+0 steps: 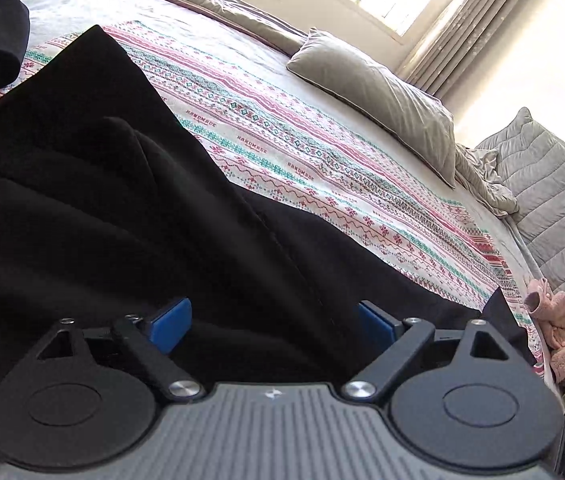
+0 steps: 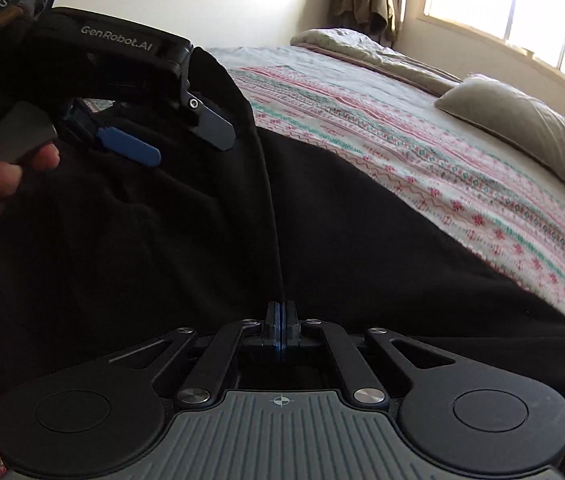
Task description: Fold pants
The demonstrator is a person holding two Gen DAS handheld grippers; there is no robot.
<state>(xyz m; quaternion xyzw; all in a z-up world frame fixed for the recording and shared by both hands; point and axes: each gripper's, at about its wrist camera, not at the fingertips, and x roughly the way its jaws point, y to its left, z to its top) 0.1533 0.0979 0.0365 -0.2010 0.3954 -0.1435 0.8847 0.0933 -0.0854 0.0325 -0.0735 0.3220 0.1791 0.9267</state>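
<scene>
Seemingly, right tongs grip pants.

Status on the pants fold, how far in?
Early. Done: black pants spread on the patterned bedspread, one layer already lying over another. In hand: right gripper shut on a fabric edge; left gripper open over the cloth. Left: the remaining folds; no compact stack yet.

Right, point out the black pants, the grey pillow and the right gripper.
black pants (image 1: pixel 102 208): left wrist view, on the spread fabric below the button.
grey pillow (image 1: pixel 386 100): left wrist view, middle of its top face.
right gripper (image 2: pixel 281 312): right wrist view, at the closed fingertips.
</scene>
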